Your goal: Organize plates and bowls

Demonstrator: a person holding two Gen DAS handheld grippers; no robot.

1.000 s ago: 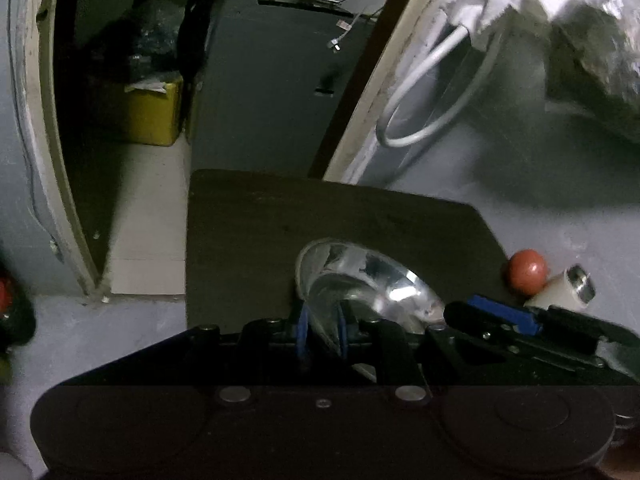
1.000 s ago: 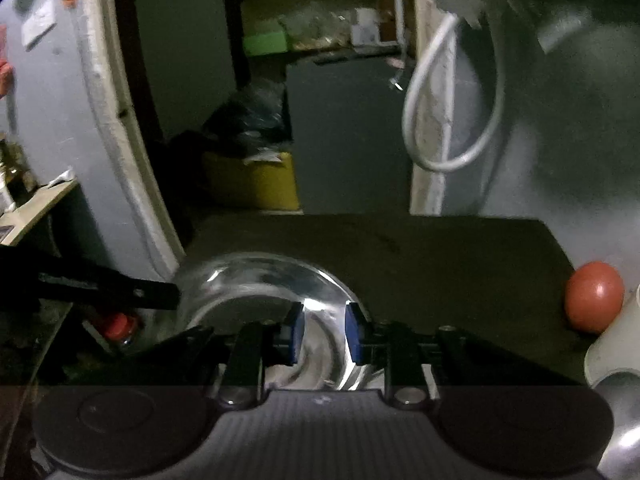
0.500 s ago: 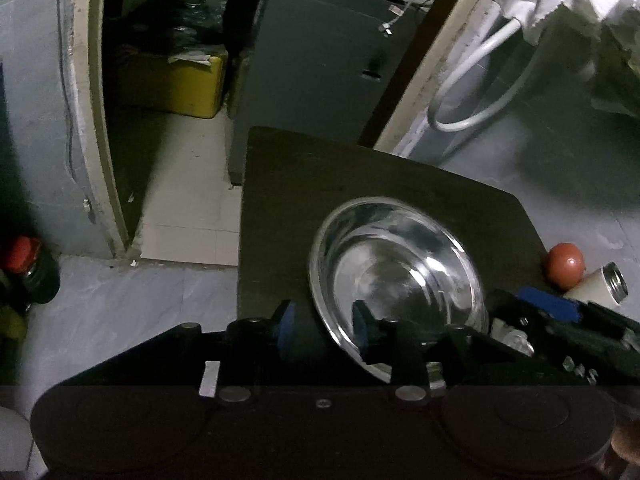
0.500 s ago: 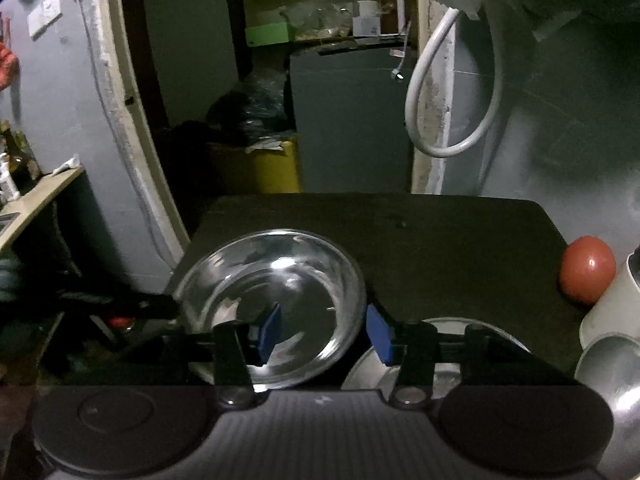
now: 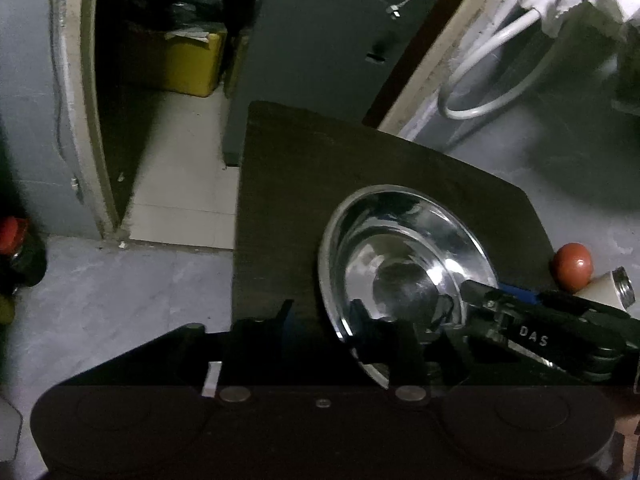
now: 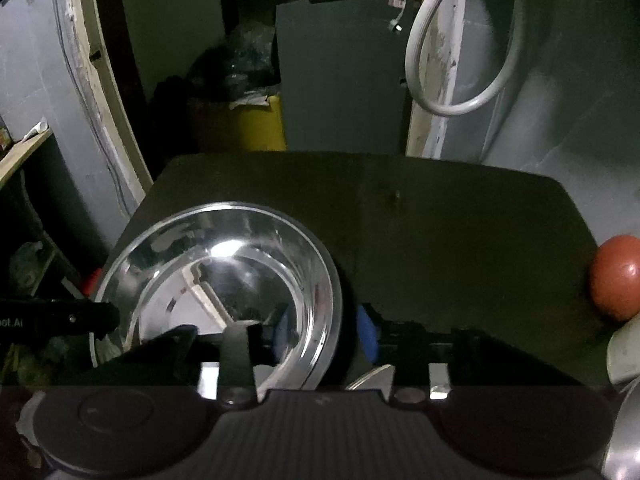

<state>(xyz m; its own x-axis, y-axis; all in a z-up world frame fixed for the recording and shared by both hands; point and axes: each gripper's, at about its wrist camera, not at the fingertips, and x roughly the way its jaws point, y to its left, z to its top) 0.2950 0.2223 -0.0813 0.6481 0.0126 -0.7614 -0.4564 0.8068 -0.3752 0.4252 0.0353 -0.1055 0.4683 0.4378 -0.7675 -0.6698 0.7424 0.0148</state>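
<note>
A: Left wrist view, nearest first: what is the left hand-held gripper doing?

B: Its matte black jaws are closing astride the near-left rim of the steel bowl, one finger outside the wall and one inside. Whether the pads press the metal yet, I cannot tell.

A: And the bowl itself?

B: Round, shallow, mirror-polished, sitting on the dark, flat worktop toward its near right part. The right hand-held gripper, black with a blue pad, reaches over its right rim.

A: From the right wrist view?

B: There the right hand-held gripper straddles the bowl's right wall, blue pads either side, jaws closing; a small gap seems to remain. A second shiny rim peeks out just beneath it.

A: Farther out?

B: A smooth reddish ball at the worktop's right edge, touching a cream cylinder with a threaded metal neck. Beyond, a grey cabinet, a yellow bin, and a looped white hose on the rough wall.
</note>
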